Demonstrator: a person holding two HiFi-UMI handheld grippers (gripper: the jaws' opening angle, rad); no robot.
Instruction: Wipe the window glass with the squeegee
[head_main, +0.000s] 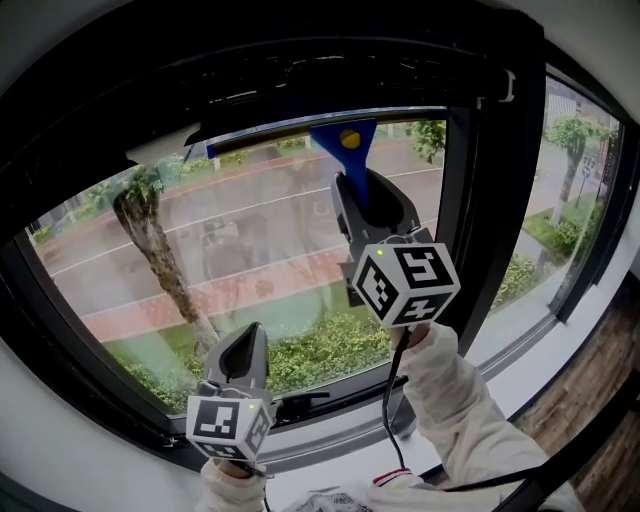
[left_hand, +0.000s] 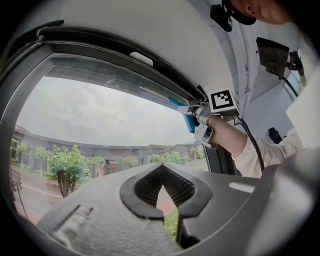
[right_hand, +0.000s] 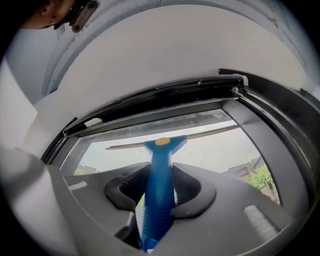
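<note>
Squeegee (head_main: 347, 148) high on window glass (head_main: 260, 270) in head view, blue handle upright, long blade level along top edge of pane, just under black frame (head_main: 480, 180). Right tongs (head_main: 365, 200) raised and clamped on lower part of handle; marker cube (head_main: 405, 283) facing camera, pale sleeve (head_main: 450, 390) below. Left tongs (head_main: 243, 345) low, near bottom rail of frame, well apart from squeegee, pointed at glass. Tree trunk (head_main: 160, 260) and hedge (head_main: 330, 350) visible through pane.

Left gripper view: left tongs together at tips, nothing held between. Diamond-shaped gap behind tips, outdoor greenery showing through it. Right tongs at upper right, hand (left_hand: 220, 131) round grip, blue handle close under top of frame.

Right gripper view: both pads (right_hand: 192, 196) pressed against sides of blue handle. Handle running up between them to head with yellow dot. Blade lying across pane just beneath upper frame. Actual contact of blade with glass not confirmable here.
</note>
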